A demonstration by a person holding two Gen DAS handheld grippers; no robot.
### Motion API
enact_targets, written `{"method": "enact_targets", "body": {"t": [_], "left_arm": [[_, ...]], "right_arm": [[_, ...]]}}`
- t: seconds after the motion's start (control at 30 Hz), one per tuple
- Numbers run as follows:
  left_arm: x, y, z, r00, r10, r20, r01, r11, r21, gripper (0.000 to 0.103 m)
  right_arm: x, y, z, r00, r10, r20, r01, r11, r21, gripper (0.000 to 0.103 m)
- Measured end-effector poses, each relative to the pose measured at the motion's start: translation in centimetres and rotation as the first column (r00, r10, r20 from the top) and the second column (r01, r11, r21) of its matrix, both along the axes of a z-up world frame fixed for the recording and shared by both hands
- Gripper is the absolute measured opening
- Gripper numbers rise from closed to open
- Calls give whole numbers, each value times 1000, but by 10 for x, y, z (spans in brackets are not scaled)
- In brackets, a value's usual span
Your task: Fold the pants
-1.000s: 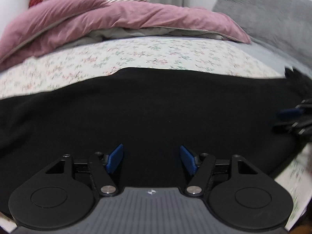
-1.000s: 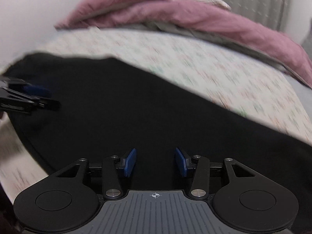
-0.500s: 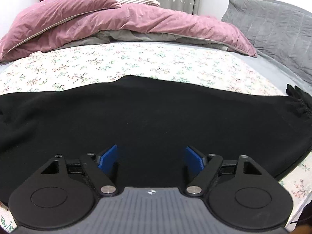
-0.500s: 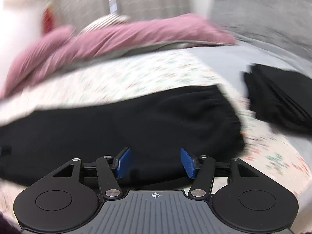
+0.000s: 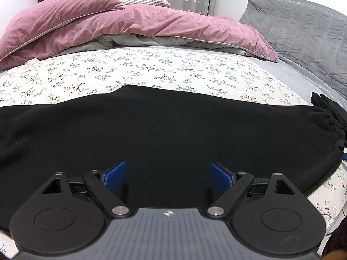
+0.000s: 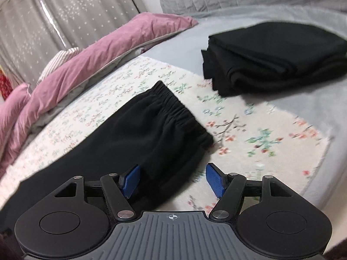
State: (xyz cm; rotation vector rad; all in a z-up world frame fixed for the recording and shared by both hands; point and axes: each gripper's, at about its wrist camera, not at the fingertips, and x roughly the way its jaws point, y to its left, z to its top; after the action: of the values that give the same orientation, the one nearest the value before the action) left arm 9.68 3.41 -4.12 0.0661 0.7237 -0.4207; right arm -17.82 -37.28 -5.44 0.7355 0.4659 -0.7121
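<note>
Black pants (image 5: 164, 130) lie flat and lengthwise across the flowered bed sheet (image 5: 134, 69), folded in half along their length. Their elastic waistband (image 6: 180, 112) is at the right end. My left gripper (image 5: 168, 171) hovers over the middle of the pants, its jaws opening wide, nothing between the blue pads. My right gripper (image 6: 171, 179) is at the waistband end, above the near corner of the pants. Its jaws are opening too. The cloth's edge lies under the gap, and the pads do not press on it.
A stack of folded black clothes (image 6: 273, 54) sits on the grey blanket (image 6: 303, 108) to the right of the waistband. A mauve duvet (image 5: 134, 26) and grey pillow (image 5: 303, 30) are heaped at the far side. Curtains (image 6: 54, 17) hang behind.
My right gripper swung from the middle of the pants to the waistband end and rolled, its jaws spreading. My left gripper's jaws widened while it stayed over the middle.
</note>
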Motion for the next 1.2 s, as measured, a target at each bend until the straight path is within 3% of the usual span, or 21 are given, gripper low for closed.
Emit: {"method": "enact_targets", "body": {"t": [0.1, 0.23, 0.37, 0.57, 0.63, 0.7, 0.73, 0.83, 0.93, 1.03, 1.2], "left_arm": [[0, 1, -2, 1000, 2, -10, -2, 1000, -1, 99], [2, 4, -3, 999, 11, -31, -11, 1000, -19, 99], [3, 5, -2, 999, 20, -43, -22, 999, -33, 99], [2, 6, 0, 998, 29, -48, -31, 998, -53, 99], [2, 7, 0, 998, 28, -48, -31, 998, -53, 99], [2, 7, 0, 998, 30, -51, -32, 998, -55, 99], [2, 7, 0, 998, 30, -55, -33, 998, -58, 99], [3, 11, -1, 996, 21, -92, -29, 996, -88, 99], [10, 17, -4, 986, 5, -166, -32, 987, -160, 95], [16, 20, -8, 974, 0, -226, -52, 973, -227, 91], [20, 20, -9, 963, -28, -269, -60, 948, -312, 81]], "right_arm": [[-3, -10, -9, 993, -78, 85, 72, 995, 74, 67], [-4, -11, -12, 984, -140, 108, 131, 987, 88, 53], [-14, -13, -15, 961, -154, 231, 110, 975, 191, 56], [-12, -9, -12, 965, -142, 220, 104, 979, 176, 59], [-7, -7, -11, 971, -140, 196, 112, 983, 146, 59], [0, -4, -9, 977, -151, 148, 137, 986, 98, 43], [3, -3, -8, 980, -154, 123, 145, 986, 79, 25], [10, 4, 2, 983, -144, 109, 142, 989, 32, 14], [30, 20, 30, 996, -71, 55, 78, 988, -135, 12], [56, 39, 60, 999, 43, 30, -34, 969, -245, 11], [112, 89, 92, 964, 250, -84, -263, 881, -394, 11]]}}
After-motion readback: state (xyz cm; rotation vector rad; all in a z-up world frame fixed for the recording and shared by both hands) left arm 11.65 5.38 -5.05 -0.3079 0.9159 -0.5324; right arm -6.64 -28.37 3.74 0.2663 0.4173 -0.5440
